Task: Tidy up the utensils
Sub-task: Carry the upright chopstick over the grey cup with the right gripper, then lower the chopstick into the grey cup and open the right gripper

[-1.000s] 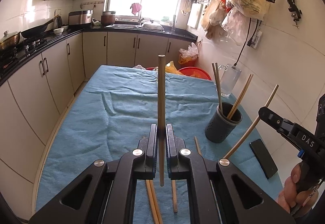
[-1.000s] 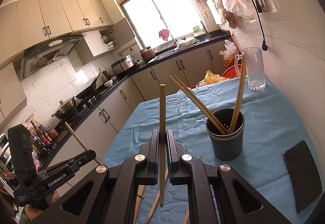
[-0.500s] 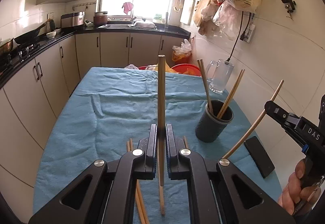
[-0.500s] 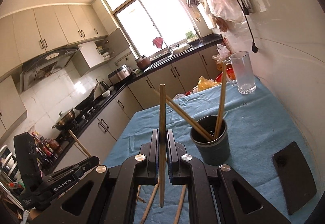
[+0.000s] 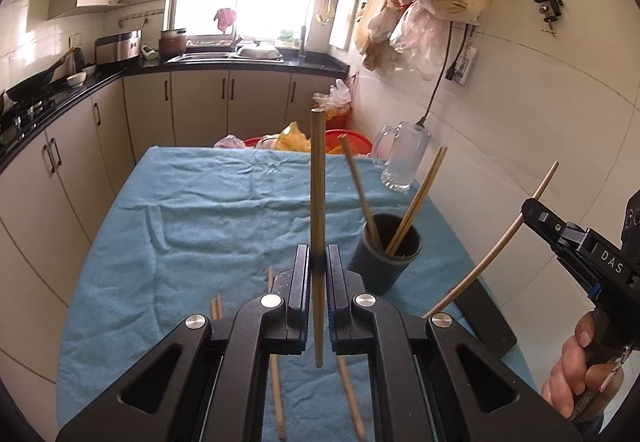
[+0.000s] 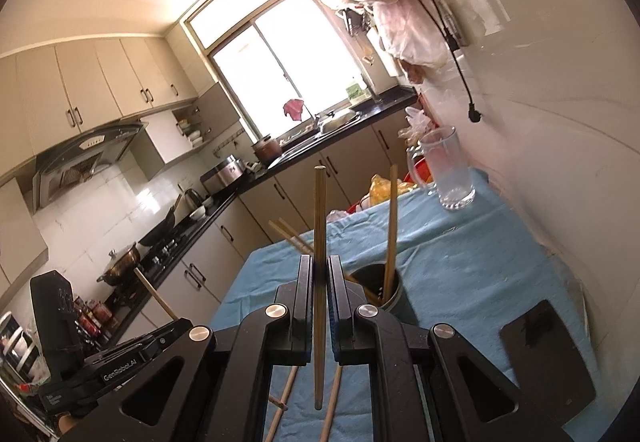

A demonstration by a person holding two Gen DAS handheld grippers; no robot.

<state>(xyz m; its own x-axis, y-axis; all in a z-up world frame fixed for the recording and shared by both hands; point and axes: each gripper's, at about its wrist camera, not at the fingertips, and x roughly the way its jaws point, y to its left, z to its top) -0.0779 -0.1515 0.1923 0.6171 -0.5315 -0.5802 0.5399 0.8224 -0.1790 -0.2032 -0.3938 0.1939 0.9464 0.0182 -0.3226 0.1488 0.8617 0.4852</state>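
My left gripper [image 5: 318,262] is shut on a wooden chopstick [image 5: 317,181] that stands upright between the jaws, above the blue tablecloth [image 5: 200,209]. My right gripper [image 6: 319,274] is shut on another chopstick [image 6: 320,226], also upright. A dark grey utensil cup [image 5: 386,256] holding several chopsticks stands just right of the left gripper; in the right wrist view the cup [image 6: 390,292] sits just beyond the right gripper's tips. Loose chopsticks [image 5: 276,382] lie on the cloth under both grippers. The right gripper also shows at the right edge of the left wrist view [image 5: 536,211].
A glass mug [image 5: 402,155] stands at the far right of the table near the wall. A black phone [image 6: 546,358] lies on the cloth at the right. Kitchen cabinets [image 5: 76,169] run along the left. A red basin [image 5: 344,139] sits beyond the table's far end.
Both grippers have moved closer to the utensil cup, each still holding its chopstick. The cup now sits nearer the middle of both views.
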